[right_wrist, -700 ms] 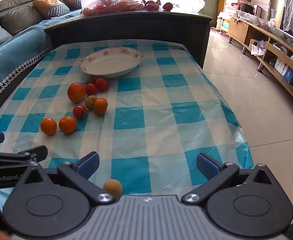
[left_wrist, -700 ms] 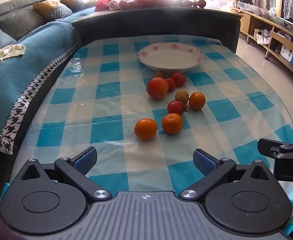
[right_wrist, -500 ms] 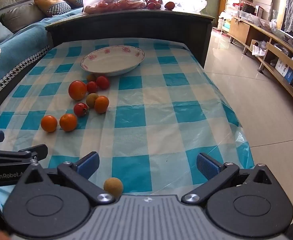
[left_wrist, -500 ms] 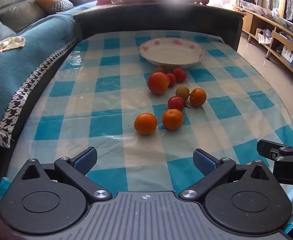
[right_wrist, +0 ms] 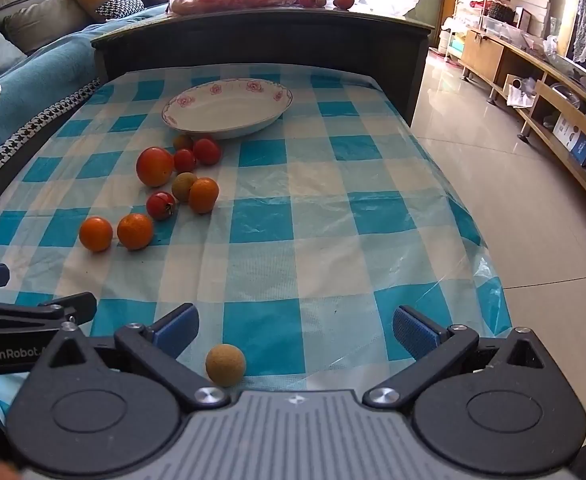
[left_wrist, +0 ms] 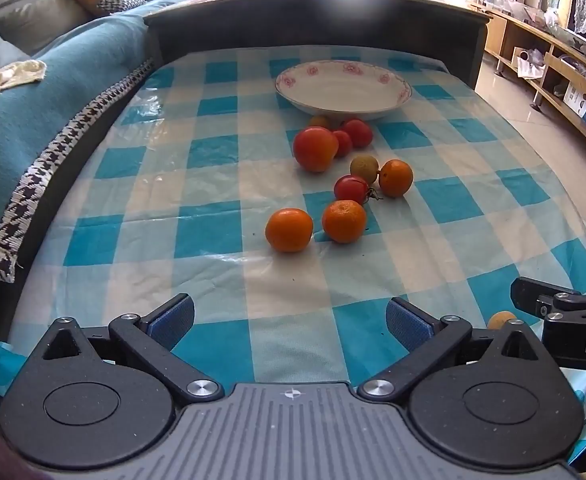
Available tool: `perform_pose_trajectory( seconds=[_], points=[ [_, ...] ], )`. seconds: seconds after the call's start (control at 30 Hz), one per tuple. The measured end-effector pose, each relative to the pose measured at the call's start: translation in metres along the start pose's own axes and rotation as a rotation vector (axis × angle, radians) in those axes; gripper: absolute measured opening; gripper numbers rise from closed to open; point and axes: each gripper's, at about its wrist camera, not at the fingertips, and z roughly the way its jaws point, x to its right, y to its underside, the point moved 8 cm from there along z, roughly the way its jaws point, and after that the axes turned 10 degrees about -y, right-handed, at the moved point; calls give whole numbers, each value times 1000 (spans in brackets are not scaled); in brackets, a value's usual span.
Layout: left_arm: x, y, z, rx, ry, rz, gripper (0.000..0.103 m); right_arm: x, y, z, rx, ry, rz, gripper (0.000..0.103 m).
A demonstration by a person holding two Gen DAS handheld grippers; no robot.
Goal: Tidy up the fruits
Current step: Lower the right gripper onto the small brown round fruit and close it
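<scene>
Change: both views now sit nearer the fruit than a moment ago; no fruit has shifted.
Left claw (left_wrist: 290, 322): fully spread, holding nothing, above the blue-and-white checked plastic cloth (left_wrist: 445, 200) on the desk.
Right claw (right_wrist: 295, 330): fully spread, holding nothing; small tan round fruit (right_wrist: 225, 363) lies just inside its left finger.
Fruit: round orange mandarins (left_wrist: 289, 229) and glossy red tomatoes (left_wrist: 315, 149) lie loose near the white floral-rimmed ceramic bowl (left_wrist: 343, 89), none inside.
Task status: judged unstarted; first pick pending.
</scene>
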Motion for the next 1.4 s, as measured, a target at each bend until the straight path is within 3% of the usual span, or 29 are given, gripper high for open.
perform_pose_trajectory(
  seconds=[1.4],
  points=[
    [4,1,-3,2,8,15,103,-4,7,1,-22,-1,-9,103]
  ],
)
